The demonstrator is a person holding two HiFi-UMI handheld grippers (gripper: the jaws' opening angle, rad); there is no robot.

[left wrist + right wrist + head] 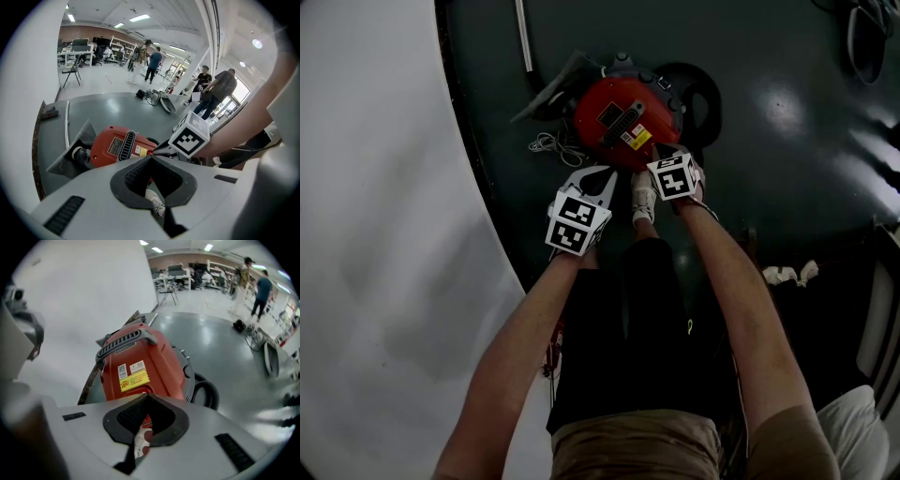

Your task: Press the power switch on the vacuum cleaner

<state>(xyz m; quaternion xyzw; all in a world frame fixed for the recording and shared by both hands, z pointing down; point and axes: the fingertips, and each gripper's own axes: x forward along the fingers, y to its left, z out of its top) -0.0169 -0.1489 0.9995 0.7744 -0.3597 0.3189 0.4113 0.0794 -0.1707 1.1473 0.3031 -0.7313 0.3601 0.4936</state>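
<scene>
A red canister vacuum cleaner (619, 114) lies on the dark floor, with a black ribbed handle (124, 342) along its top and a yellow label (133, 379) at its near end. My right gripper (656, 156) is shut, and its tips (146, 394) rest at the vacuum's near end just below that label; the switch itself is hidden under them. My left gripper (602, 172) is shut too and hovers just short of the vacuum's near left side (119, 145), holding nothing. The right gripper's marker cube (189, 135) shows in the left gripper view.
A white wall (375, 216) runs along the left. A black hose (701, 86) curls behind the vacuum, a white cord (548, 145) lies at its left, and a metal tube (525, 37) lies beyond. My white shoe (643, 195) stands between the grippers. A crumpled white rag (787, 274) lies to the right. People stand far off (152, 61).
</scene>
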